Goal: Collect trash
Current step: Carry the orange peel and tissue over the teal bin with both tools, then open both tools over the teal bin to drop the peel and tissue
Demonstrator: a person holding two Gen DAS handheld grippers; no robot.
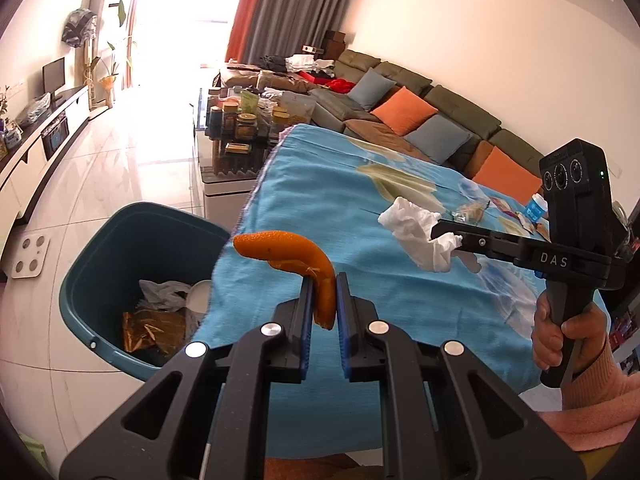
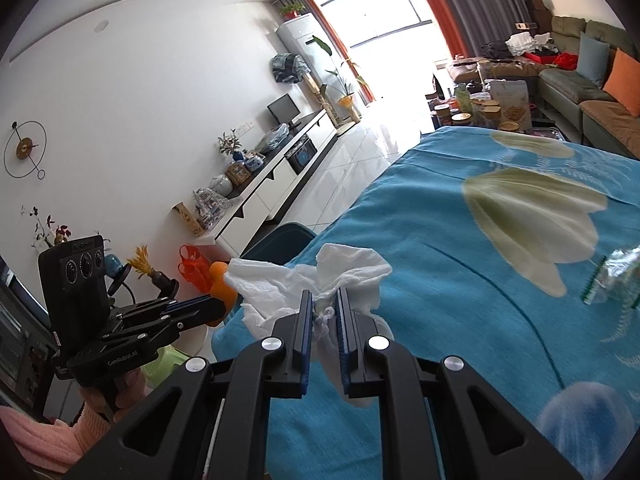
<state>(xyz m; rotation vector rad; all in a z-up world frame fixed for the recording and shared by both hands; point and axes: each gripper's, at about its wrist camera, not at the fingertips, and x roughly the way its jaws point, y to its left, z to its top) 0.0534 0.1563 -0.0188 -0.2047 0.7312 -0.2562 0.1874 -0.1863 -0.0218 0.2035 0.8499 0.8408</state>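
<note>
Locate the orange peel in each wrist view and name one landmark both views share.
Left wrist: orange peel at centre, clamped in the left gripper.
Right wrist: orange peel at left, partly behind the tissue.
Shared landmark: blue tablecloth.

Curved orange peel [image 1: 298, 258] and crumpled white tissue [image 2: 320, 276], both aloft.

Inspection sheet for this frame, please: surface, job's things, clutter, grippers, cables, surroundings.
Surface: blue floral cloth over the table.
Job's things: orange peel, white tissue, teal bin on the floor by the table edge, already holding trash.
Clutter: wrappers at the far end; clear crumpled plastic.
Grippers: left gripper shut on peel; right gripper shut on tissue.
Cables: nothing seen.
Surroundings: sofa, TV cabinet, crowded coffee table.
</note>
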